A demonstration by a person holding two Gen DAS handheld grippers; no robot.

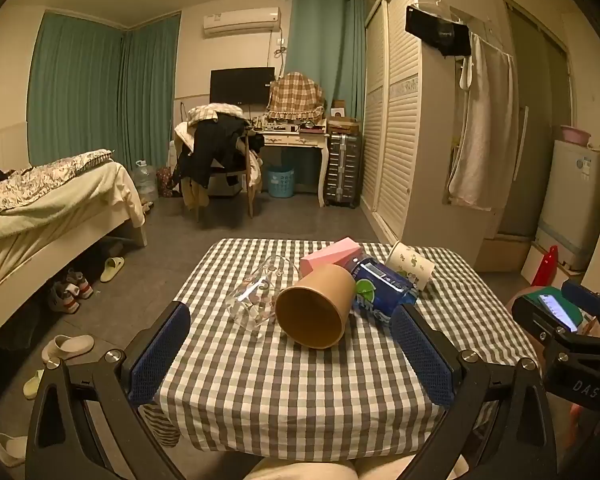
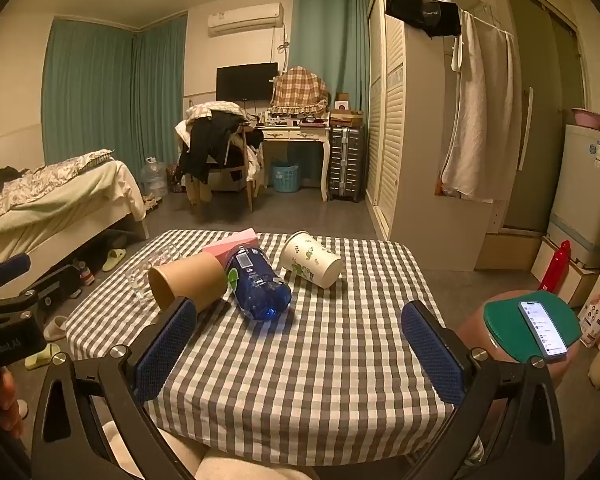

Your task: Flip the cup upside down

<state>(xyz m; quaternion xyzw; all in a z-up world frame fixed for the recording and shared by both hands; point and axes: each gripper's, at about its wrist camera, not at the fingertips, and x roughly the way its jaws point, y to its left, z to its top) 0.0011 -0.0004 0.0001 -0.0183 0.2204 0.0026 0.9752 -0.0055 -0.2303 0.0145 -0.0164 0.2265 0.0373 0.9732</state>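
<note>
Phone (image 2: 543,330) shows fully from right wrist only; both tongs (image 1: 292,352) (image 2: 300,356) spread, holding nothing.

Dim warm indoor light, sharp focus, strong fisheye bending, dark corners.

Brown paper cup (image 1: 314,306) on its side on the checked cloth, open mouth toward the cameras

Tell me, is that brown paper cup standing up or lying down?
Lying down. The brown paper cup rests on its side on the grey checked tablecloth, its round open mouth facing the camera, empty inside.
</note>
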